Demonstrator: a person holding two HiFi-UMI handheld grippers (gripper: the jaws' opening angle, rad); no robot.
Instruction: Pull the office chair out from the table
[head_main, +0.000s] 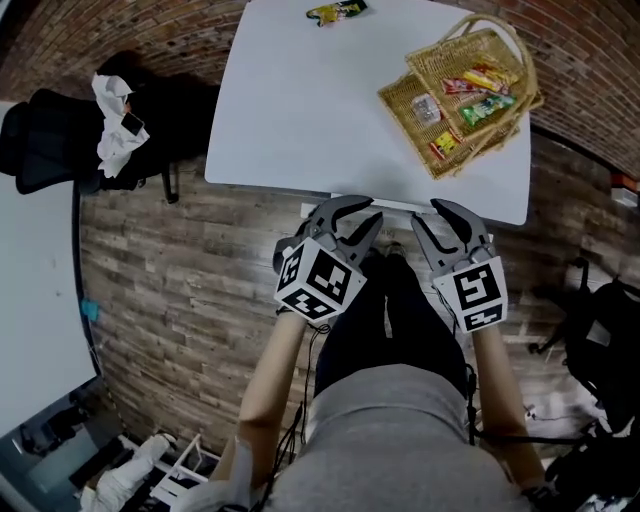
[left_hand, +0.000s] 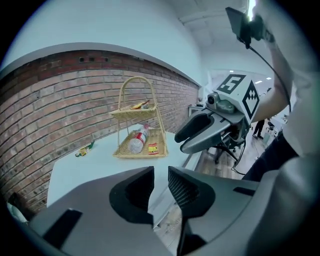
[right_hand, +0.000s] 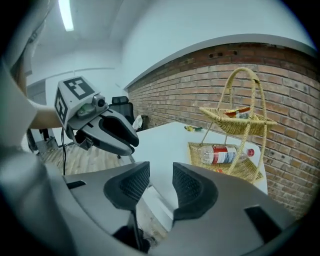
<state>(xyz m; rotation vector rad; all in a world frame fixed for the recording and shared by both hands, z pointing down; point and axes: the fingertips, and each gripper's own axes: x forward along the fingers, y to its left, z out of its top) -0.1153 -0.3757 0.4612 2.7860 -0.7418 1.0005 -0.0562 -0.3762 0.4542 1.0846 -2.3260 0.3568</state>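
you stood at the near edge of a white surface with both grippers held out over a wooden floor. the left gripper had its fingers a little apart, with nothing between them. the right gripper had its fingers wider apart, and they held nothing too. both pointed at the surface's edge, side by side, not touching each other.

on the far right part of the surface stood a woven basket with two shelves and a tall handle. it held bright snack packs and a bottle lying on its side. a small snack pack lay alone near the far edge.

a brick wall ran behind the surface. a black office chair stood off to the left of the surface, apart from it, with a white cloth on it. another black chair stood at your right. another white surface showed at the left.
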